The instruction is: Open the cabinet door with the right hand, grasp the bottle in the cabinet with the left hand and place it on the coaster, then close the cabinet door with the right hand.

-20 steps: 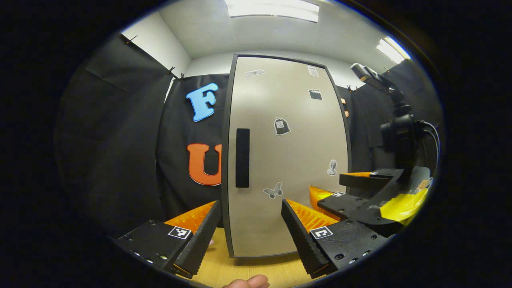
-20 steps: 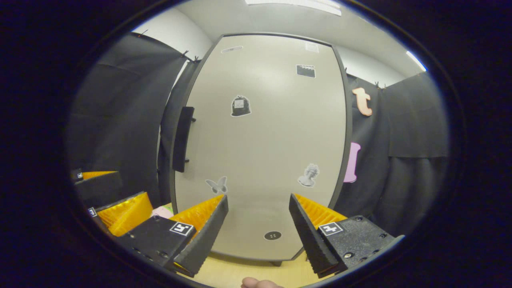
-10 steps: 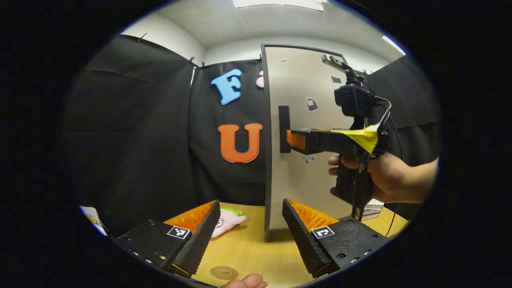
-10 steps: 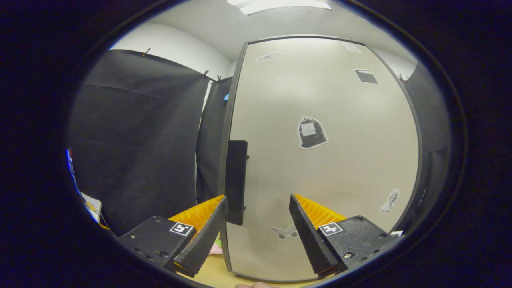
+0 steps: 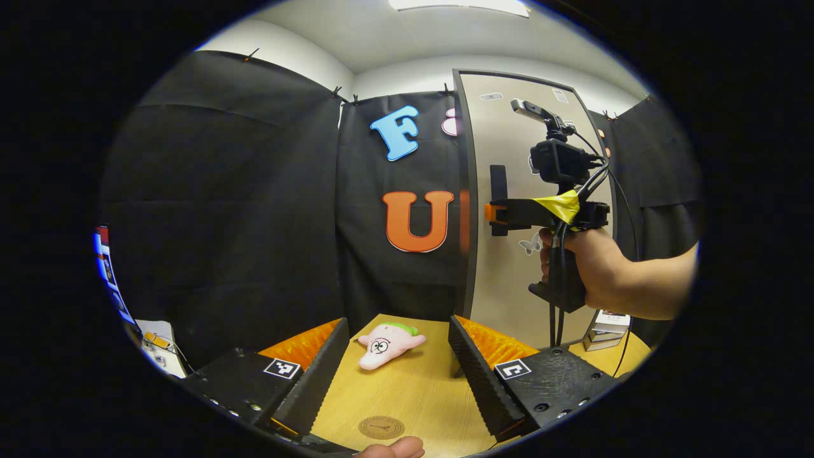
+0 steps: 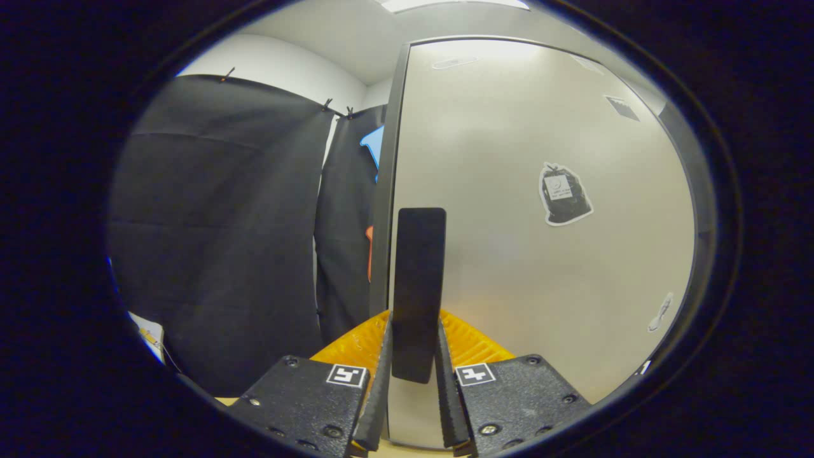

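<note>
The tall beige cabinet door (image 5: 509, 280) stands closed and hides what is inside. Its black vertical handle (image 6: 417, 286) sits between my right gripper's (image 6: 413, 324) fingers, and both press on its lower part. In the left gripper view that right gripper (image 5: 493, 213), held by a hand (image 5: 594, 267), clamps the handle (image 5: 498, 181) at mid height. My left gripper (image 5: 398, 323) hovers open and empty over the wooden table (image 5: 420, 394), left of the cabinet. A round brown coaster (image 5: 381, 427) lies on the table just in front of it.
A pink plush toy (image 5: 388, 342) lies on the table near the cabinet's left foot. Small boxes (image 5: 604, 327) sit at the cabinet's right. Black cloth walls close the booth behind and to the left. A fingertip (image 5: 394, 449) shows at the bottom edge.
My right gripper has moved left onto the door handle and shut on it. My left gripper has drawn back and swung left, bringing the table, plush toy and coaster into sight.
</note>
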`<state>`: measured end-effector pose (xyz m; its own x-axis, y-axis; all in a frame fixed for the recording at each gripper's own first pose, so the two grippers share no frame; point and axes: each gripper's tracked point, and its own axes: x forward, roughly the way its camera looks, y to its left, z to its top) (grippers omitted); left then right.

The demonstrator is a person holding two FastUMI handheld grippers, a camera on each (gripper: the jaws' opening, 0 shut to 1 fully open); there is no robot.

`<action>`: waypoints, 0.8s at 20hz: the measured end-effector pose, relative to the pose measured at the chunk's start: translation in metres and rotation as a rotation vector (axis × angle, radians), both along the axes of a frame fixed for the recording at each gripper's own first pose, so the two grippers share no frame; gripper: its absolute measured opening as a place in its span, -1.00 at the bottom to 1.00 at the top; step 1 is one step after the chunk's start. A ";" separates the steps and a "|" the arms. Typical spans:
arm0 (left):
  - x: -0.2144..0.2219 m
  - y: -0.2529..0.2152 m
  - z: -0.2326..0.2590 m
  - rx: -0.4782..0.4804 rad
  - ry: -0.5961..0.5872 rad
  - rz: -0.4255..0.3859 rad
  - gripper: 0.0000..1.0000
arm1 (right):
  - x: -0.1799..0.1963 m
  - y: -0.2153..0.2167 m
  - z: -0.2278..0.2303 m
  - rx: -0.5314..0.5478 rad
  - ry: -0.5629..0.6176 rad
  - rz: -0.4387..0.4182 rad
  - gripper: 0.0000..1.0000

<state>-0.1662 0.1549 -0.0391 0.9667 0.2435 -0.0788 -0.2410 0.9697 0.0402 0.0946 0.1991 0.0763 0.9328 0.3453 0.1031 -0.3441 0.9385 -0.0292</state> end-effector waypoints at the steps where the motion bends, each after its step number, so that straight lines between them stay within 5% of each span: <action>1: 0.000 0.004 -0.003 -0.010 0.001 0.003 0.90 | 0.000 0.000 -0.002 -0.007 0.010 0.013 -0.34; 11: 0.013 0.005 0.002 -0.082 -0.023 0.005 0.90 | -0.015 -0.004 -0.017 -0.105 0.105 0.149 -0.53; 16: -0.005 0.007 0.000 -0.074 -0.024 0.032 0.91 | -0.065 -0.006 -0.014 -0.055 0.161 0.319 -0.60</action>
